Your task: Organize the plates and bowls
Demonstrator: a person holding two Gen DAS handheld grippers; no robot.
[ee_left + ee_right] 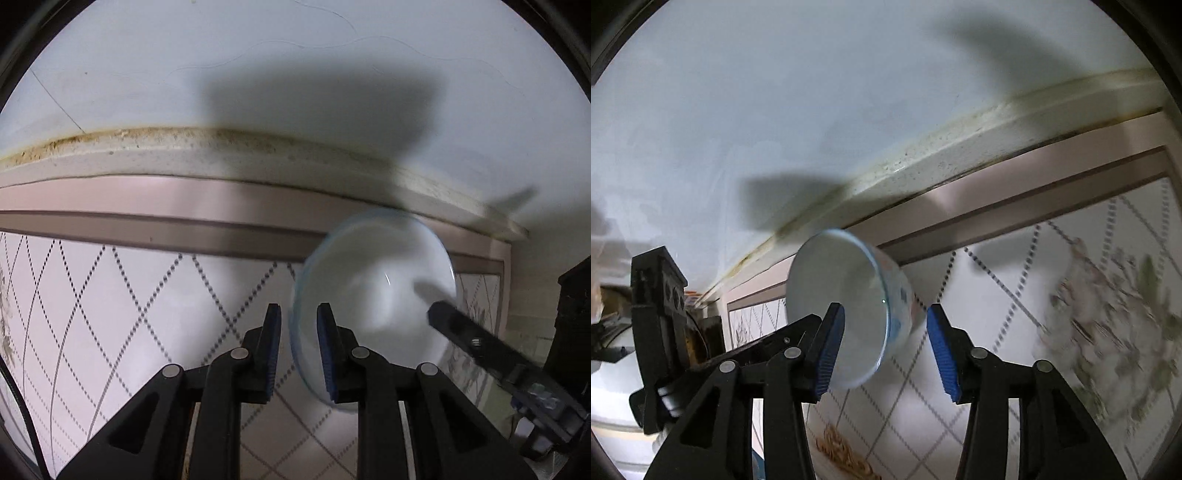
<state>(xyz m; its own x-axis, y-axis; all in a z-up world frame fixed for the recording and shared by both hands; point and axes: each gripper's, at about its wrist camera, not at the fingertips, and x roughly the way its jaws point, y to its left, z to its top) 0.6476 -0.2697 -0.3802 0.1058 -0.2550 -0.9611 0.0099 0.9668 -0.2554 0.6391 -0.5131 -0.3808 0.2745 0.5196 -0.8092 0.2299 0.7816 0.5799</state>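
Clearly, the left gripper (298, 345) has its jaws drawn narrow on the rim of a white bowl (376, 295) with a pale blue edge, one blue pad outside the wall and one inside, the bowl tipped on its side in the air in front of the pale worktop (229, 66) edge and above the diamond-patterned tiled floor (110, 295). From the right wrist view the same bowl (842, 295) lies between the right gripper's (886, 347) jaws, which stand apart around it; the left pad sits at the rim, the right pad shows a gap, so I cannot tell whether they grip.
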